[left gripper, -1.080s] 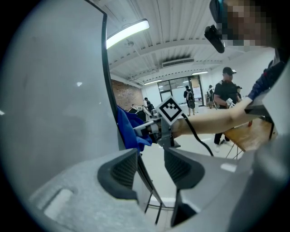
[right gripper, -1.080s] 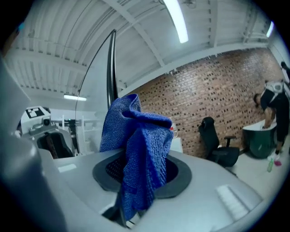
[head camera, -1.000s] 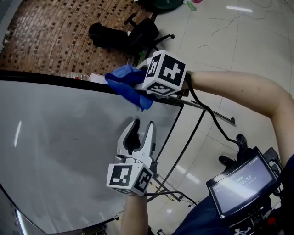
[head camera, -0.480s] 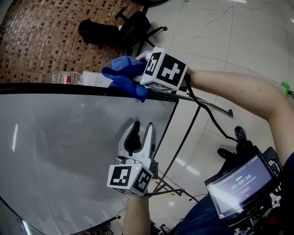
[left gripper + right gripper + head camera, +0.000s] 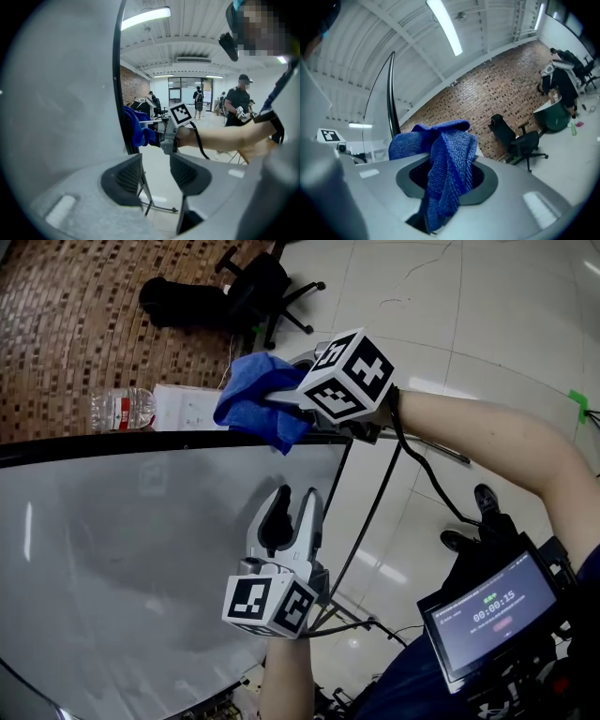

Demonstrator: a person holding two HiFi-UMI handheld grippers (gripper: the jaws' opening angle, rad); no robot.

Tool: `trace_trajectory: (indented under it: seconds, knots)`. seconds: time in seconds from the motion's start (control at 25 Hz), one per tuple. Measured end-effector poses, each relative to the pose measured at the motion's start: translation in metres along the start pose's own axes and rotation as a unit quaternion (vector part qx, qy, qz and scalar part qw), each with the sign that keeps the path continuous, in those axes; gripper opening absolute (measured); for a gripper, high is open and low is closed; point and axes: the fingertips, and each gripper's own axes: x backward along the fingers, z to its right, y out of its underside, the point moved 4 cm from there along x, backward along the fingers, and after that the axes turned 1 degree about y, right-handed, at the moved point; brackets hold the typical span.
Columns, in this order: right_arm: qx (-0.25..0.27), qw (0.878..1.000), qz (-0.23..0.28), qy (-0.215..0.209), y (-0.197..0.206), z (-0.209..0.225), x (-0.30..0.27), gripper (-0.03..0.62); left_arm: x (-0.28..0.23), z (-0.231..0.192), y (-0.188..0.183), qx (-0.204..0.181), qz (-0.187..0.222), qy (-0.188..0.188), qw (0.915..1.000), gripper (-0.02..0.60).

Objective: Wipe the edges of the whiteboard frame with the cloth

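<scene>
The whiteboard's black frame (image 5: pixel 141 446) runs across the head view and turns down at its right corner. My right gripper (image 5: pixel 291 407) is shut on a bunched blue cloth (image 5: pixel 251 401). The cloth hangs just over the top edge beside that corner, its lower tip at the frame. In the right gripper view the cloth (image 5: pixel 443 159) fills the right gripper (image 5: pixel 445 183), and the frame (image 5: pixel 391 93) stands behind. My left gripper (image 5: pixel 291 507) sits in front of the board's right edge, its jaws a narrow gap apart and empty. The left gripper (image 5: pixel 157 171) looks toward the frame (image 5: pixel 117 70) and the cloth (image 5: pixel 136 131).
Beyond the board, a water bottle (image 5: pixel 122 409) and a white box (image 5: pixel 187 407) lie on the floor. Farther off are an office chair (image 5: pixel 258 287) and a black bag (image 5: pixel 173 296). Stand legs (image 5: pixel 375 512) slope below the corner. A small screen (image 5: pixel 487 615) is at lower right. People (image 5: pixel 239 103) stand far off.
My right gripper has rolled with the cloth, which now sits at the top right corner rather than draped across the top edge. The left gripper has hardly shifted in the view.
</scene>
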Motion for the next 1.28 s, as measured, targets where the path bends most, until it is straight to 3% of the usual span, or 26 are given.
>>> trace_trajectory:
  seconds: [0.16, 0.36, 0.6, 0.96, 1.28]
  knots:
    - [-0.069, 0.998, -0.010, 0.005, 0.028, 0.015, 0.004, 0.120, -0.004, 0.001, 0.005, 0.016, -0.007, 0.001, 0.9999, 0.187]
    - [-0.085, 0.996, -0.015, -0.006, 0.052, 0.003, -0.005, 0.121, -0.004, -0.004, 0.023, 0.036, -0.020, 0.005, 0.9991, 0.187]
    - [-0.057, 0.998, -0.035, 0.000, 0.093, 0.028, 0.017, 0.121, -0.033, 0.021, 0.057, 0.029, -0.038, -0.007, 0.9988, 0.187]
    - [-0.030, 0.995, -0.087, 0.030, 0.137, 0.050, 0.011, 0.120, -0.055, 0.031, 0.081, 0.051, -0.067, 0.021, 0.9963, 0.187]
    - [0.002, 0.995, -0.084, 0.050, 0.160, 0.068, 0.020, 0.121, -0.088, 0.051, 0.099, 0.073, -0.084, 0.031, 0.9933, 0.187]
